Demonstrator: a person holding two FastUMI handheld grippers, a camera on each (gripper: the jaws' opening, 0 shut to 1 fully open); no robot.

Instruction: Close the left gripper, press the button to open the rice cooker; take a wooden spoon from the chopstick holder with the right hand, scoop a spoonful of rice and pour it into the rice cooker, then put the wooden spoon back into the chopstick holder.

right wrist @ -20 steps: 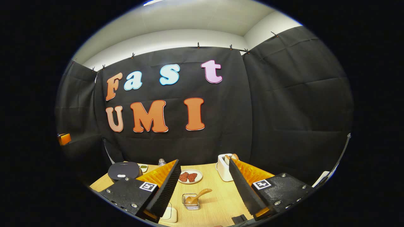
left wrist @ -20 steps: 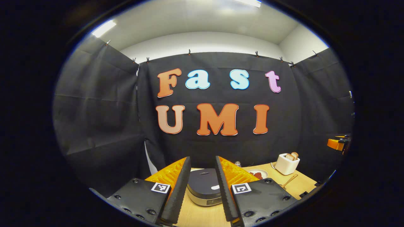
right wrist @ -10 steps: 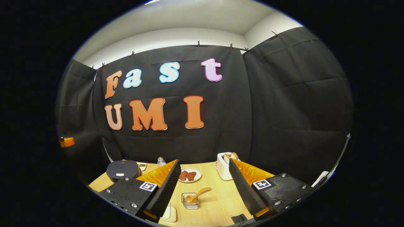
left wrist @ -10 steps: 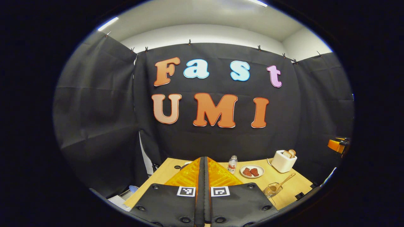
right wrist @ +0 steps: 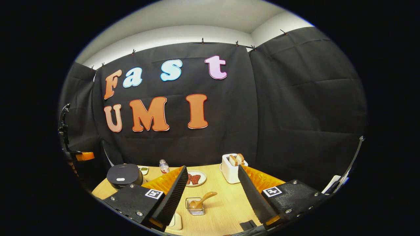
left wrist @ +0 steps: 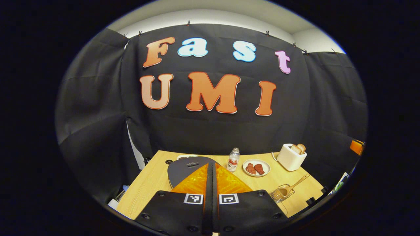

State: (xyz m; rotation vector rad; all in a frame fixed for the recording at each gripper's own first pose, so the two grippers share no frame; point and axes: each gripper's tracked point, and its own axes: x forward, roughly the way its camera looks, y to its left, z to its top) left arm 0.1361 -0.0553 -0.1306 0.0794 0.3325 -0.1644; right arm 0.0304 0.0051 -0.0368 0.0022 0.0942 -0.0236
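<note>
The rice cooker (left wrist: 187,167), round with a dark closed lid, stands on the wooden table (left wrist: 147,186) right behind my left gripper (left wrist: 211,164). That gripper is shut, its fingers pressed flat together with nothing between them. A wire chopstick holder (left wrist: 281,194) at the right holds a wooden spoon (left wrist: 299,183) that leans right. In the right gripper view my right gripper (right wrist: 212,170) hangs open above the table. The holder (right wrist: 196,207) with the spoon (right wrist: 204,199) lies below and between its fingers, and the rice cooker (right wrist: 124,174) sits far left.
A small bottle (left wrist: 233,159), a plate of red meat (left wrist: 256,167) and a white toaster (left wrist: 291,156) with bread line the table's back. A small dish with greens (right wrist: 143,169) sits beside the cooker. A white dish (right wrist: 176,223) lies at the near edge.
My left gripper went from open to shut and its view has tipped downward, bringing more of the table and cooker lid into sight. The right gripper stays open and has barely shifted.
</note>
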